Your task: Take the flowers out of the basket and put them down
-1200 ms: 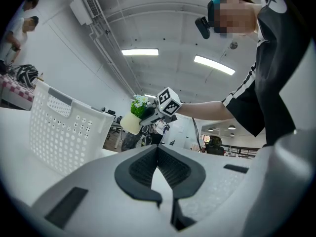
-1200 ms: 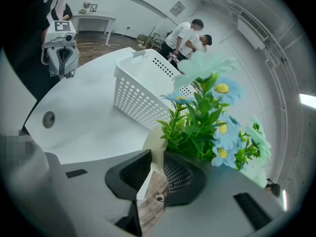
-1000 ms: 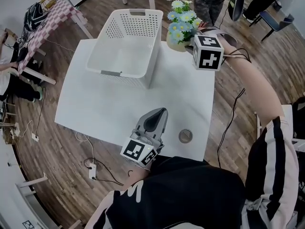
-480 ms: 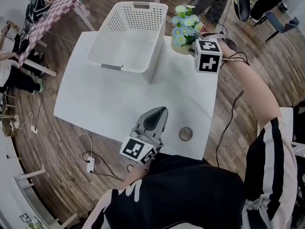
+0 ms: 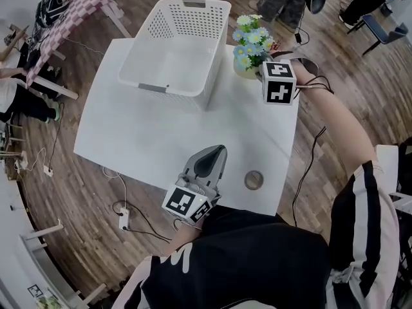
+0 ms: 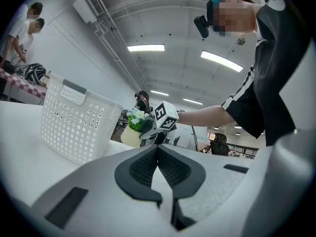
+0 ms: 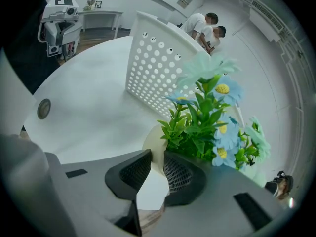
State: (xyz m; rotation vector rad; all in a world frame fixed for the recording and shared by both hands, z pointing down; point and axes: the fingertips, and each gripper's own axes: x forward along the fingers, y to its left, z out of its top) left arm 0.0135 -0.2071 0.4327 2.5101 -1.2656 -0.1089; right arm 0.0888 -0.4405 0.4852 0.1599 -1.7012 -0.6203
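**Q:** Two grippers show in the head view. What is each doing?

**A:** The left gripper [image 5: 214,154] sits over the near edge of the table [image 5: 154,134], with that arm tucked in close. The right arm is stretched far forward. The right gripper [image 5: 267,76] meets the flower pot [image 5: 244,69] just left of its tips. The pot is outside the basket [image 5: 174,44] and close beside it.

**Q:** And the left gripper view?

**A:** Its jaws are pressed together on nothing. The flowers [image 6: 136,116] show far ahead, beyond the tips.

**Q:** The right gripper view?

**A:** The jaws pinch the pot's cream rim between them, with the blooms spilling just beyond. I cannot tell whether the base rests on the table.

**Q:** How will it handle?

**A:** It is probably light and top-heavy. The petals look soft, so the stiff rim seems the place to hold, with the pot kept upright.
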